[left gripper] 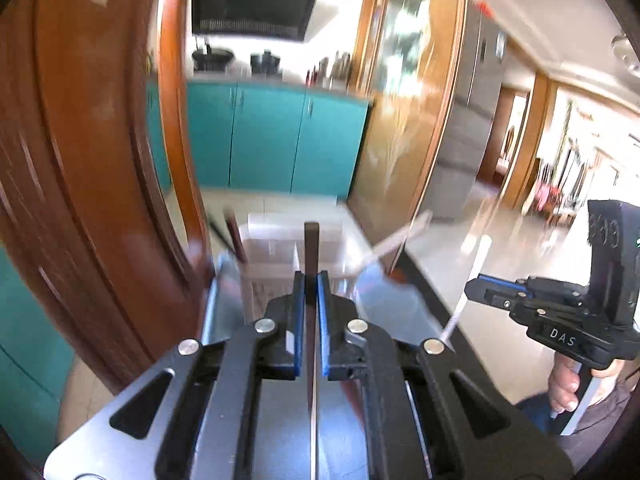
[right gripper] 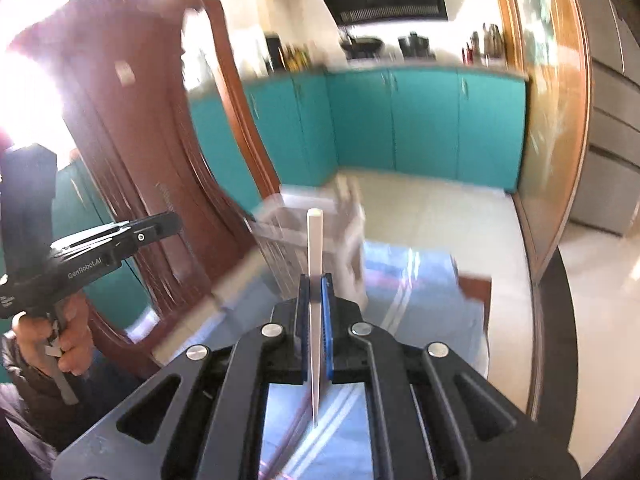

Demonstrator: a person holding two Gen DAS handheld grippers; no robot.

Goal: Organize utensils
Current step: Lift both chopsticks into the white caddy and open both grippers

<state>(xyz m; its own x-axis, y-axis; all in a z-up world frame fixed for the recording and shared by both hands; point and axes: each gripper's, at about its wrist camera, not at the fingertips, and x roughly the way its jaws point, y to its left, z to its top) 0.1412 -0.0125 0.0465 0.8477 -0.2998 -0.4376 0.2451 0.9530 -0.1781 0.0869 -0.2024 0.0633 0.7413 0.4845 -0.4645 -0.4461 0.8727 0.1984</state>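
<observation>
My left gripper (left gripper: 311, 280) is shut on a dark brown chopstick (left gripper: 311, 248) that stands upright between the blue pads. Just beyond it is a clear plastic utensil holder (left gripper: 280, 252) with dark chopsticks (left gripper: 232, 236) leaning in its left part and a white one (left gripper: 396, 240) leaning out to the right. My right gripper (right gripper: 316, 280) is shut on a white chopstick (right gripper: 314, 240), held upright in front of the same clear holder (right gripper: 316, 232). The right gripper also shows in the left wrist view (left gripper: 486, 292), holding the white chopstick (left gripper: 468, 288). The left gripper shows at the left of the right wrist view (right gripper: 168, 222).
A blue cloth (right gripper: 420, 284) covers a dark round table (right gripper: 560, 320). A brown wooden chair back (right gripper: 132, 128) stands at the left. Teal kitchen cabinets (right gripper: 420, 120) and a wooden door frame (right gripper: 560, 120) lie beyond a pale tiled floor (right gripper: 440, 208).
</observation>
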